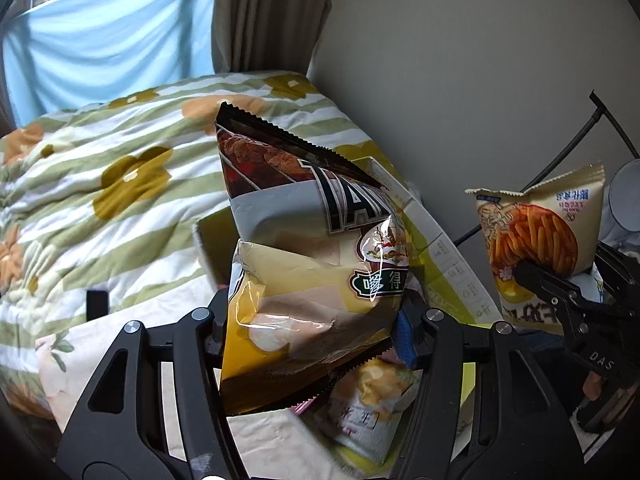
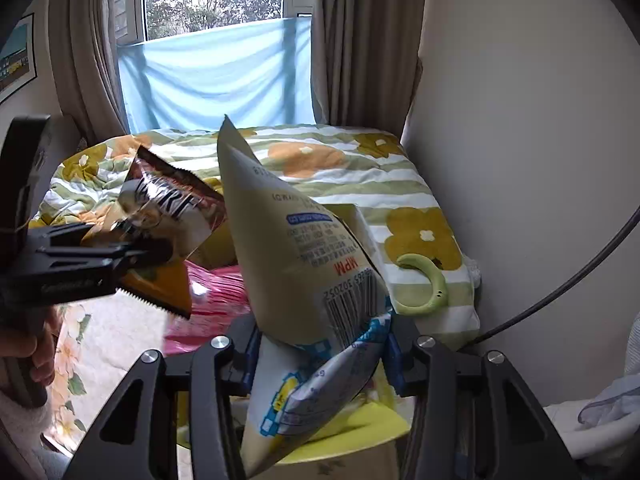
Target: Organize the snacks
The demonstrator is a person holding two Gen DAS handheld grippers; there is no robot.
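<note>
My left gripper (image 1: 316, 320) is shut on the lower half of a brown, white and yellow chip bag (image 1: 312, 240), which stands upright and crumpled between the fingers. To its right, my right gripper (image 1: 576, 276) is shut on a beige snack bag (image 1: 536, 224) printed with orange sticks. The right wrist view shows this beige bag (image 2: 296, 248) from its barcode side, pinched in the right gripper (image 2: 320, 356). At that view's left the left gripper (image 2: 152, 252) holds the chip bag (image 2: 168, 208). Both bags hang in the air above an open box (image 1: 440, 248).
The box, yellow inside, holds another pale snack bag (image 1: 372, 400) and a pink bag (image 2: 216, 292). A flowered quilt (image 1: 120, 168) covers the bed behind, with a green curved object (image 2: 428, 280) on it. The wall and a black cable (image 2: 560, 288) are on the right. A hand (image 2: 40, 352) grips the left tool.
</note>
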